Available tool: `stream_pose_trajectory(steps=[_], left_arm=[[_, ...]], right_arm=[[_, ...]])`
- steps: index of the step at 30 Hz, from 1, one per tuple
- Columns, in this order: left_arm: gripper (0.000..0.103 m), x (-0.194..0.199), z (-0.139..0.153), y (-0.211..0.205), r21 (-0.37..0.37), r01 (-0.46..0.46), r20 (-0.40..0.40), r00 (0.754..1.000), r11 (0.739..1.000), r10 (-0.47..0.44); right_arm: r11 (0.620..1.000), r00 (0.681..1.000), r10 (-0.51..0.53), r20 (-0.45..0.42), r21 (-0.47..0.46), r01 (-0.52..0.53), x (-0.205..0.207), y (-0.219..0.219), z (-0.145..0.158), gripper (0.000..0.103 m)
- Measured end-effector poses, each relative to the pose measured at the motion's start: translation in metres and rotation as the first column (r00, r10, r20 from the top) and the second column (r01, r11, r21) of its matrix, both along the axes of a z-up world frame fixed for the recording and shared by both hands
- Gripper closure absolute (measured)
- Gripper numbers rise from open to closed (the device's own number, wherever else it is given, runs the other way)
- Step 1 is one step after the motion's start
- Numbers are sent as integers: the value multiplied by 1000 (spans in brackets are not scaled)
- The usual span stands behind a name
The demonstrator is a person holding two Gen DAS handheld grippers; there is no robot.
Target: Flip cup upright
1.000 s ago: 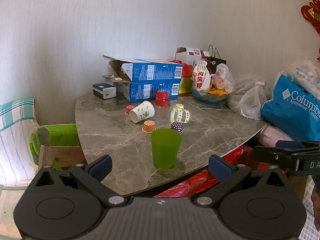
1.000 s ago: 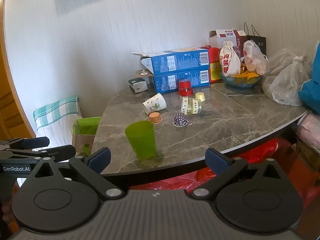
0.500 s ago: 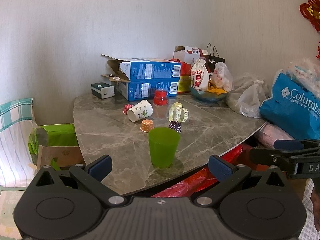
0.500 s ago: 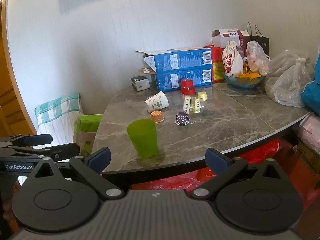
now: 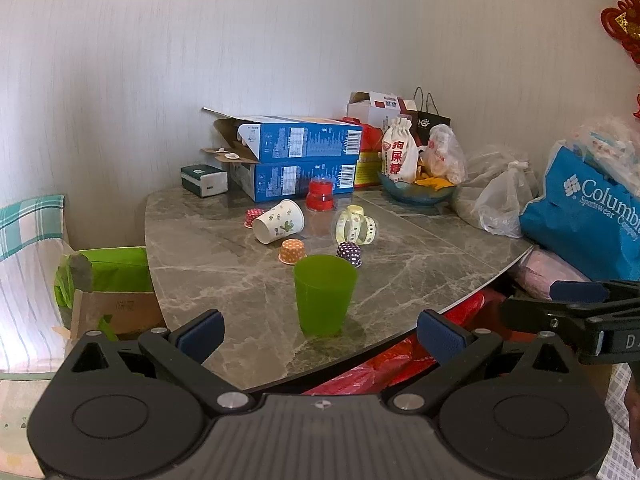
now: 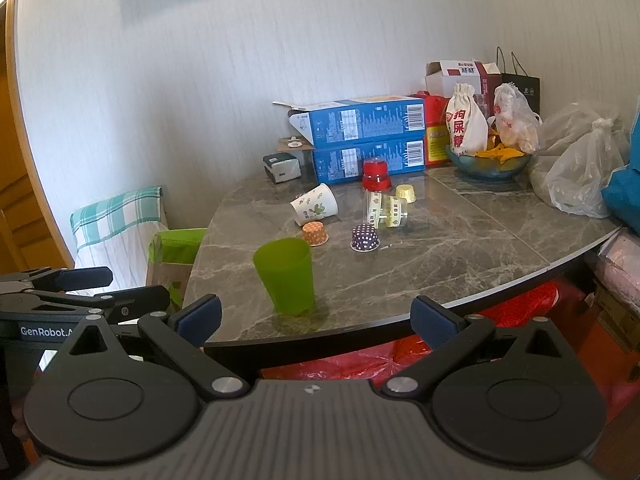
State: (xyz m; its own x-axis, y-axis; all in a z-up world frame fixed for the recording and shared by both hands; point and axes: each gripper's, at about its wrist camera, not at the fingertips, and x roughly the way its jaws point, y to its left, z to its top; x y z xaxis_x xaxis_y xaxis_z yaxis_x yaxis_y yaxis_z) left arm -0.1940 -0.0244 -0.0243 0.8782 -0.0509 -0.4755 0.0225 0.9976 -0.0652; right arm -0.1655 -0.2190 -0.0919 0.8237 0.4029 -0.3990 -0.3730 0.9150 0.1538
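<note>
Green cup (image 5: 325,294) upright near surface (image 6: 440,248) edge; paper cup (image 5: 280,222) on its side behind. Left gripper (image 5: 320,330), right gripper (image 6: 316,316): jaws spread wide, apparently holding nothing.

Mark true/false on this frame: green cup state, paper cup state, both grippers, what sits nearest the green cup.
1. The green cup stands upright near the table edge. True.
2. The printed paper cup stands upright. False: it lies on its side, mouth facing the left edge of the table.
3. The left gripper is shut on the green cup. False: its jaws are open, short of the cup and holding nothing.
4. The right gripper is open and empty. True.
5. The orange cupcake liner lies between the paper cup and the green cup. True.
</note>
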Motion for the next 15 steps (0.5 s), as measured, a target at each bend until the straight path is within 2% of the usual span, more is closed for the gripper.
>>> stream_pose_trajectory(steps=[15], left_arm=[[0, 0, 1, 0, -6, 17, 35, 999, 1000, -17]], right_arm=[[1000, 1000, 8, -9, -6, -8, 4, 3, -4, 1]])
